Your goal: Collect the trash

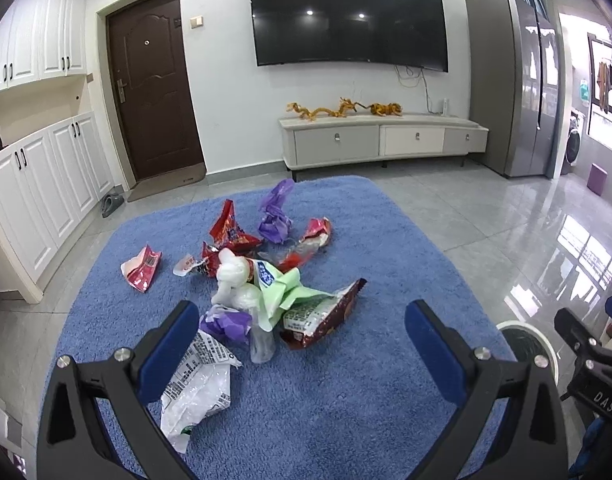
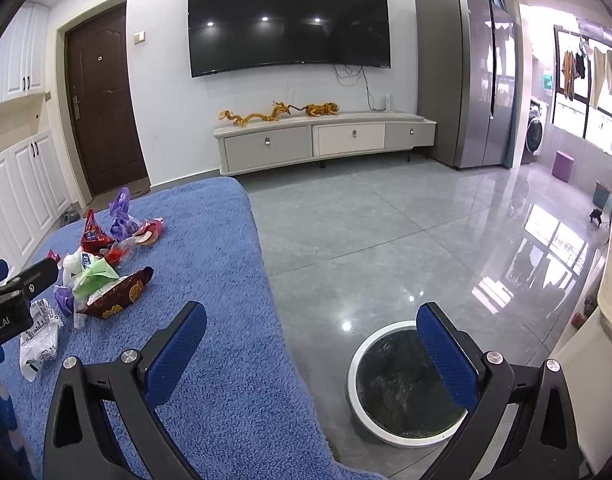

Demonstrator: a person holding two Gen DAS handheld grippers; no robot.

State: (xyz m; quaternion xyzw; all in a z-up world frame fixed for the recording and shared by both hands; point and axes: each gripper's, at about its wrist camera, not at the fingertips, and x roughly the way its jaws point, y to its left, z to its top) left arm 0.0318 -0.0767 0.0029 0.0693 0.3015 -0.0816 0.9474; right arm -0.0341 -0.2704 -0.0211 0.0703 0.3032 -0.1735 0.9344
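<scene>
— Blue rug (image 1: 346, 400) first: what is lying on it?

— Trash pile (image 1: 265, 280) is sitting around the rug's middle. Crumpled red snack wrappers (image 1: 231, 232) are lying at its far side, with a purple plastic bag (image 1: 274, 216) bunched up beside them. Nearer the camera a white wad (image 1: 235, 280) is resting against a pale green wrapper (image 1: 289, 292), and a dark brown snack bag (image 1: 326, 316) with a printed white label is lying just beside the green one. A white printed plastic bag (image 1: 201, 384) is lying at the rug's near side, next to a clear crushed bottle (image 1: 261, 344). One pink-red wrapper (image 1: 141, 268) is lying apart, toward the rug's left edge.

— Any container?

— A round white-rimmed bin (image 2: 406, 380) is standing on the grey tiled floor (image 2: 386, 240) just off the rug's right edge. Its inside is looking dark, lined with black; I cannot tell whether anything is in it.

— And the tools?

— The left tool (image 1: 301, 320) is hovering over the rug's near side, fingers spread wide, nothing pinched; the white bag is lying under its left finger. The right tool (image 2: 312, 328) is also spread wide and empty, straddling the rug's right edge with its right finger over the bin.
</scene>
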